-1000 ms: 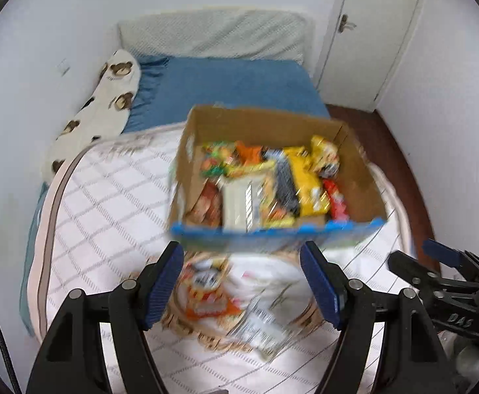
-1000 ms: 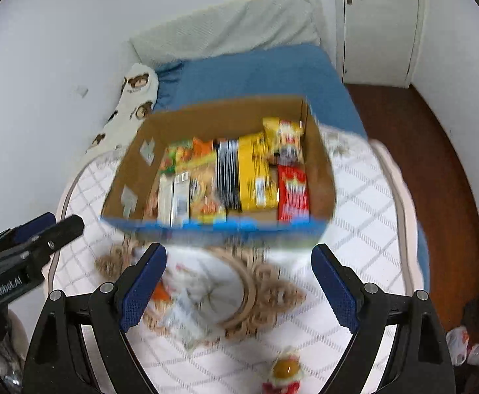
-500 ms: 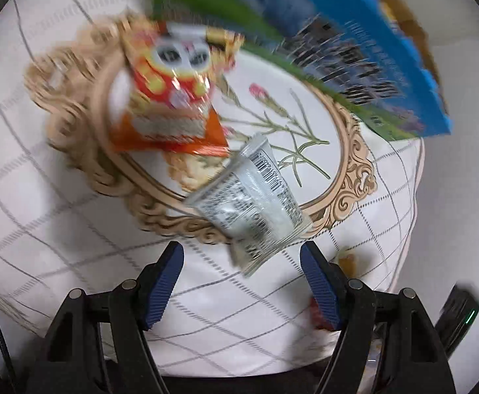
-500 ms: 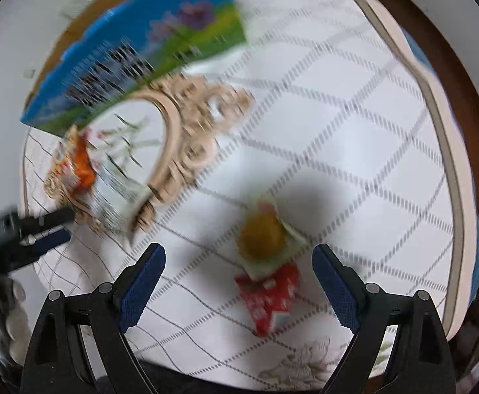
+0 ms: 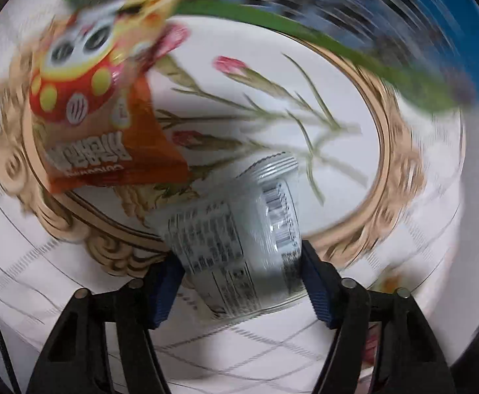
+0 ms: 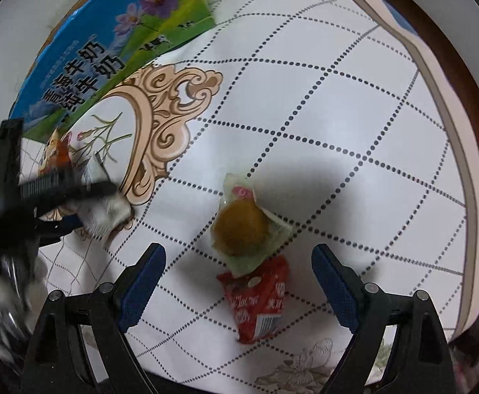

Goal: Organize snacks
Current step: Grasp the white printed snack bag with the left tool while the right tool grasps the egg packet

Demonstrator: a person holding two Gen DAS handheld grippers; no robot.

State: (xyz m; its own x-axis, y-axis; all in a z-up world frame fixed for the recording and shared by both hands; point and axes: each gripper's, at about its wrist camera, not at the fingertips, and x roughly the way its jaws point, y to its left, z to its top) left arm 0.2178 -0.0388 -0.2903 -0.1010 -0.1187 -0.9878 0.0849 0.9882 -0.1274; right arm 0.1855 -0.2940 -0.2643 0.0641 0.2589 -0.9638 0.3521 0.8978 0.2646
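Note:
A white snack packet point(image 5: 236, 246) with black print lies on the bed cover, between the fingers of my left gripper point(image 5: 239, 259). The jaws are closing and both blue pads touch its sides. The right wrist view shows that gripper point(image 6: 75, 203) blurred at the left, around the same packet point(image 6: 108, 213). An orange snack packet point(image 5: 101, 115) lies just beyond it. My right gripper point(image 6: 239, 256) points down, closing. Its fingers stand wide of a round brown cake in a clear green wrapper point(image 6: 241, 229) and a red packet point(image 6: 259, 298) and touch neither.
The blue and green wall of the cardboard snack box point(image 6: 108, 49) stands just behind the packets, also along the top of the left wrist view point(image 5: 403, 32). The white checked cover has a gold ornate print point(image 5: 397, 164). The bed's edge point(image 6: 453, 131) curves at the right, dark floor beyond.
Both grippers dropped from above the box to the cover. The left one came down over the white packet and narrowed onto it. The right jaws narrowed slightly over the cake and red packet.

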